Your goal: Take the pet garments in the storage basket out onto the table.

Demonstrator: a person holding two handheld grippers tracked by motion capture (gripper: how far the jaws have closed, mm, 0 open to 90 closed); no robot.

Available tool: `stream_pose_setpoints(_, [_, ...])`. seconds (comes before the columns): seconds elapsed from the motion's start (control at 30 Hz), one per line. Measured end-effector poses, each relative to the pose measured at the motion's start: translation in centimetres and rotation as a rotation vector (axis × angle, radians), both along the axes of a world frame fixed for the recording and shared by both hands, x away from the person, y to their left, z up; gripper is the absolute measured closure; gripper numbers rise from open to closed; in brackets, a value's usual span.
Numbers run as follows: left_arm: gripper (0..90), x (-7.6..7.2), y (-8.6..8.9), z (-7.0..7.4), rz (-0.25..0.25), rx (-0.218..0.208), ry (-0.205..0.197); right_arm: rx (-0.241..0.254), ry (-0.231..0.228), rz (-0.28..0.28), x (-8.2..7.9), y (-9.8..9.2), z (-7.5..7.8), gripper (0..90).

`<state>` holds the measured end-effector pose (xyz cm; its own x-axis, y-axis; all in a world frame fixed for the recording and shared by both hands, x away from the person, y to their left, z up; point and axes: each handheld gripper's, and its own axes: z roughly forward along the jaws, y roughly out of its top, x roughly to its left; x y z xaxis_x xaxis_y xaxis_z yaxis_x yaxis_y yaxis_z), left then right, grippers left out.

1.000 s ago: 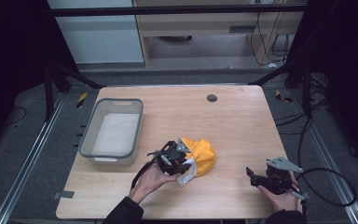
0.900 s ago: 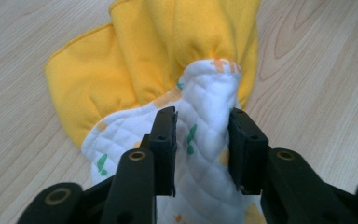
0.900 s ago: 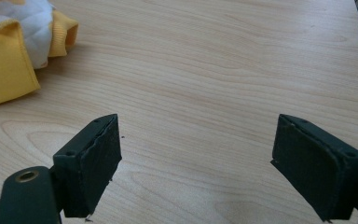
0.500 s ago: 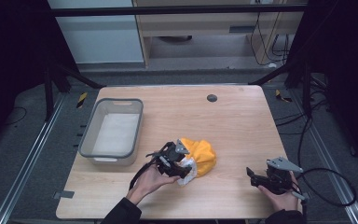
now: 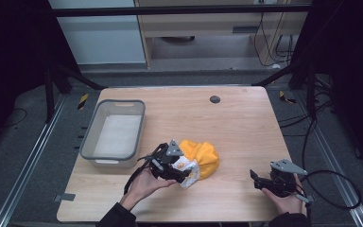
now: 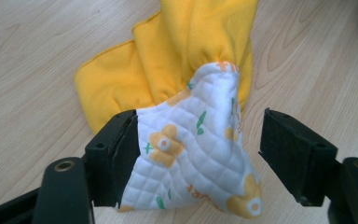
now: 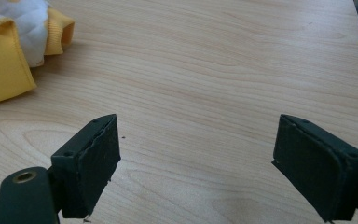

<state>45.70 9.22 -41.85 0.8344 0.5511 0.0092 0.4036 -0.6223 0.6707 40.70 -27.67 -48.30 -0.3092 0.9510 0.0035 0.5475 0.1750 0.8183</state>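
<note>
- The small garment (image 5: 198, 161) lies bunched near the middle of your surface's (image 5: 236, 127) near edge, just right of the grey bin (image 5: 115, 134).
- Its outer fabric is plain yellow, smooth and soft, gathered into rounded folds; in the left tool view (image 6: 191, 51) those folds run away from the jaws.
- The lining is white, quilted in small squares and printed with orange flowers and green leaves (image 6: 196, 149); it rises in a puffy peak between the jaws.
- Your left tool (image 5: 172, 165) has just been opening: one pad touches the quilted part, the other stands clear of it, so the cloth is released though it sits between the jaws.
- Your right tool (image 5: 264, 179) rests near the near right corner, jaws spread wide over bare wood, well apart from the garment.
- The surface is pale wood with fine, wavy grain; the bin is a translucent grey rectangle with rounded corners, near the left edge.
</note>
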Motion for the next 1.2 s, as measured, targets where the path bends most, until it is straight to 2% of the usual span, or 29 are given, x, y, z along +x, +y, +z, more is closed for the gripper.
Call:
stream_pose_setpoints(0.2, [22.3, -1.0, 1.5, -0.1, 0.013, -0.026, -0.031, -0.007, -0.003, 0.001, 0.0, -0.1, -0.1, 14.4])
stream_pose_setpoints(0.33, [22.1, -1.4, 2.4, -0.2, 0.032, -0.034, -0.036, -0.009, -0.003, 0.003, 0.0, -0.1, -0.1, 14.4])
stream_pose_setpoints(0.4, [21.8, -1.9, 3.5, -0.3, 0.054, -0.046, -0.037, -0.010, -0.003, 0.004, 0.0, -0.1, -0.1, 14.4])
stream_pose_setpoints(0.5, [21.8, -2.3, 4.6, -0.8, 0.070, -0.059, -0.022, -0.008, 0.000, 0.005, -0.1, -0.1, -0.1, 14.3])
stream_pose_setpoints(0.73, [21.8, -3.0, 6.7, -1.9, 0.110, -0.051, -0.015, -0.012, 0.004, 0.009, -0.1, 0.0, -0.2, 14.3])
stream_pose_setpoints(0.93, [21.7, -3.5, 9.0, -3.3, 0.163, -0.045, -0.002, -0.009, 0.011, 0.008, -0.1, 0.0, -0.3, 14.1])
stream_pose_setpoints(1.03, [21.4, -3.7, 10.0, -3.9, 0.183, -0.027, 0.004, -0.015, 0.014, 0.011, -0.1, 0.1, -0.4, 14.1])
stream_pose_setpoints(1.2, [21.2, -4.1, 11.9, -4.6, 0.228, -0.033, 0.018, -0.029, 0.023, 0.020, -0.1, 0.3, -0.5, 14.1])
